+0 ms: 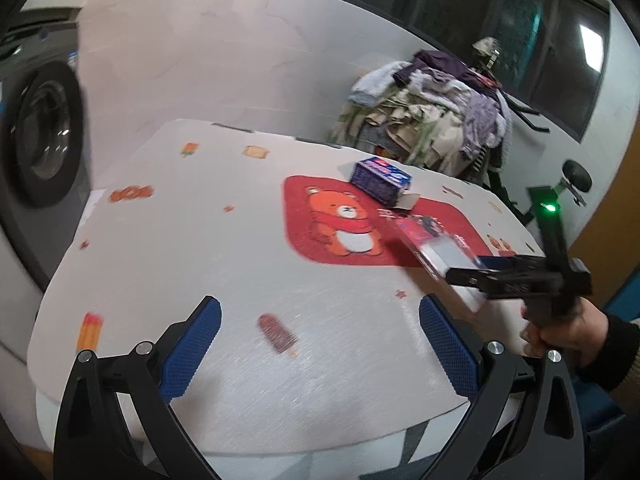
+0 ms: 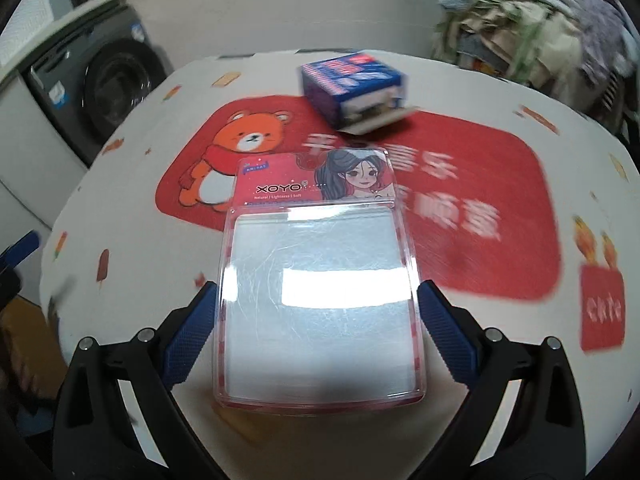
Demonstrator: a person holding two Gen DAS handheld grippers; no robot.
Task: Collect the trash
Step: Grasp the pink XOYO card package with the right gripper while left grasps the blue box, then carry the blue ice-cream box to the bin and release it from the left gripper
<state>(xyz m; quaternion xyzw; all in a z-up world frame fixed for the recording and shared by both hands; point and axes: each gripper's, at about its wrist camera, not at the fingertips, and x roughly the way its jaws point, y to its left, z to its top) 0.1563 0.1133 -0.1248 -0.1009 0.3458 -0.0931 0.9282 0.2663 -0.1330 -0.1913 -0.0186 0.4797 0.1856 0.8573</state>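
Nearest the right wrist lens, the right gripper (image 2: 316,324) pinches a clear plastic blister pack (image 2: 318,280) by its two long edges, one blue pad (image 2: 188,340) pressed to each side. Glare whitens the pack's clear window, so its contents cannot be made out; only the red card at its twelve o'clock end, printed XOYO with a cartoon girl, reads clearly. From the left wrist view this same pack (image 1: 424,240) is a blurred red and white slab at three o'clock, and whether it touches the cloth is unclear.

Largest in both views is the table (image 1: 240,260), under a white cloth scattered with small ice-lolly prints; its near edge is cut off by the gripper frames. A red panel with an orange bear (image 2: 240,160) fills the cloth's middle, its white lettering smeared beyond reading. At one o'clock behind the table, a heap of clothes (image 1: 440,112) hides whatever bears it. At nine o'clock a dark washing machine (image 1: 40,132) is cropped by the frame.

On the panel's far edge, at twelve o'clock from the pack and well apart from it, lies a blue carton (image 2: 352,88), one end flap open, its print blurred.

Spread wide and holding nothing, the left gripper (image 1: 320,344) hangs over the cloth. A hand (image 1: 560,332) in a dark sleeve grips the right tool's handle at four o'clock.
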